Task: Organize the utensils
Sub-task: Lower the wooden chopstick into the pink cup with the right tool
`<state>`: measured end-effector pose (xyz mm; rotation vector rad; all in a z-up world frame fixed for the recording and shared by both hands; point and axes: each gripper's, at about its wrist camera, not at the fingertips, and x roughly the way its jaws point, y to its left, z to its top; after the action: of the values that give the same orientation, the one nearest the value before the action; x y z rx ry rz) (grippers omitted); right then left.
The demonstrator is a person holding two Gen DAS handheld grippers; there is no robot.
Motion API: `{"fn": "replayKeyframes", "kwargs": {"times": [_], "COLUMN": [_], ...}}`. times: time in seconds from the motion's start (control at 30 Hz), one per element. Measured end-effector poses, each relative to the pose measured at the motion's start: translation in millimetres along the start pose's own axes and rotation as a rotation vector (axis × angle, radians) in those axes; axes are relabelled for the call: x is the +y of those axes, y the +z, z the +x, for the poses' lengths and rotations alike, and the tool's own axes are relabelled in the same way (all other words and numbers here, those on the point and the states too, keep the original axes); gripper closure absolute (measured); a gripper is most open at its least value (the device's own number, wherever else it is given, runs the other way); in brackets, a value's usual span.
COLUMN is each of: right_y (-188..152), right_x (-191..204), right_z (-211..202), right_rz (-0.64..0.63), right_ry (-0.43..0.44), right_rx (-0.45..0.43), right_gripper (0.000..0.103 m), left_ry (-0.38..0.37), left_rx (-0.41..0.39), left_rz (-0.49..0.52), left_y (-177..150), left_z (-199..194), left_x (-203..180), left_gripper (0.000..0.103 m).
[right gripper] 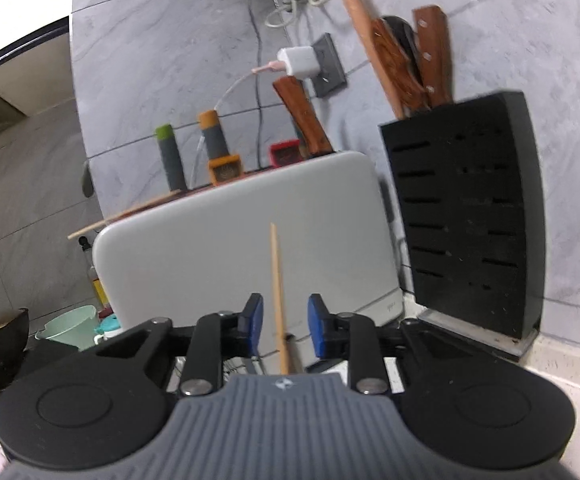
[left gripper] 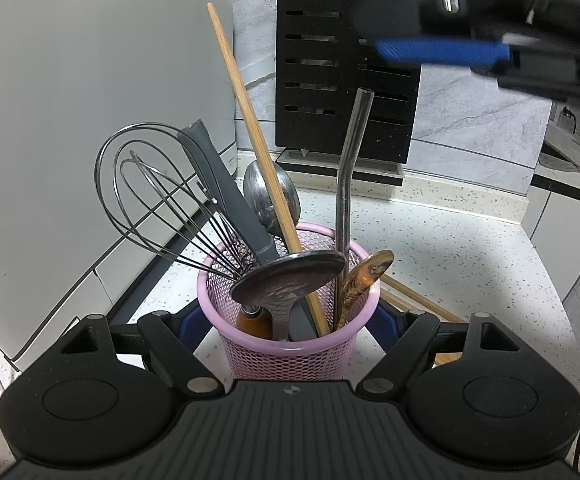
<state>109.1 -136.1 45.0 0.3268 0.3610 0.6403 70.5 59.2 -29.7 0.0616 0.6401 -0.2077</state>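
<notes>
So the left claw point(left gripper: 290, 322) is wrapped around the pink mesh holder point(left gripper: 290, 344), its blue pads pressed against both sides of it down on the speckled counter point(left gripper: 429, 248). The holder is pretty stuffed: a wire whisk point(left gripper: 158, 196) leaning out to the left, a grey-handled tool point(left gripper: 226, 196), a metal spoon point(left gripper: 272, 194) bowl-up at the back, a flat ladle point(left gripper: 290, 278) lying across the rim, a wooden spoon point(left gripper: 363, 276) on the right, a bent metal straw point(left gripper: 349, 176) and one long chopstick point(left gripper: 262, 160) slanting up and to the left.

The right claw point(right gripper: 285, 328) sits above the holder with its jaws narrowly parted. The chopstick pokes up through the gap and neither blue pad touches it, as far as the blurry wrist view shows.

More chopsticks point(left gripper: 421, 302) lie loose on the counter right behind the holder. A black knife block point(left gripper: 345, 80) stands against the wall, next to a big white appliance point(left gripper: 90, 120).
</notes>
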Motion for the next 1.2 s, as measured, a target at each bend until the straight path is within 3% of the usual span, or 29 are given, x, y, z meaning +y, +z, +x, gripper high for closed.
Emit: {"fn": "replayKeyframes", "kwargs": {"times": [0.07, 0.17, 0.27, 0.4, 0.5, 0.67, 0.7, 0.73, 0.77, 0.93, 1.2], "right_y": [1.1, -3.2, -6.9, -3.7, -4.9, -11.5, -13.1, -14.9, -15.6, -10.1, -1.3], "right_x": [12.5, 27.2, 27.8, 14.8, 18.2, 18.1, 18.3, 18.4, 18.6, 26.5, 29.4], "right_z": [5.7, 23.6, 41.0, 59.9, 75.5, 97.6, 100.0, 101.5, 100.5, 80.1, 46.7], "right_rz": [-0.018, -0.065, -0.107, -0.038, -0.072, -0.087, -0.095, -0.105, -0.114, -0.175, -0.235], "right_ry": [0.048, -0.014, -0.122, -0.112, -0.17, -0.171, -0.167, -0.155, -0.14, -0.099, -0.067], "right_rx": [0.027, 0.097, 0.121, 0.159, 0.162, 0.185, 0.188, 0.187, 0.18, 0.138, 0.222], "right_gripper": [0.091, 0.092, 0.088, 0.081, 0.08, 0.08, 0.082, 0.096, 0.1, 0.101, 0.1], "left_ry": [-0.001, -0.004, -0.004, -0.002, -0.001, 0.001, 0.001, 0.001, 0.0, 0.0, 0.001], "left_rx": [0.001, 0.002, 0.0, 0.0, 0.0, -0.001, -0.001, -0.001, 0.0, 0.0, 0.0], "left_rz": [0.002, -0.001, -0.001, -0.003, -0.002, -0.001, -0.001, -0.001, -0.001, -0.001, -0.003], "left_y": [0.3, -0.1, -0.2, -0.1, -0.3, -0.2, 0.0, 0.1, 0.0, -0.1, -0.2], "left_z": [-0.1, -1.1, -2.2, -2.9, -3.0, -3.1, -2.7, -2.7, -2.8, -2.6, -2.1], "left_x": [0.2, 0.3, 0.0, 0.0, 0.0, 0.0, -0.3, -0.2, -0.2, -0.5, 0.2], "left_gripper": [0.01, 0.01, 0.01, 0.01, 0.01, 0.01, 0.01, 0.01, 0.01, 0.01, 0.01]}}
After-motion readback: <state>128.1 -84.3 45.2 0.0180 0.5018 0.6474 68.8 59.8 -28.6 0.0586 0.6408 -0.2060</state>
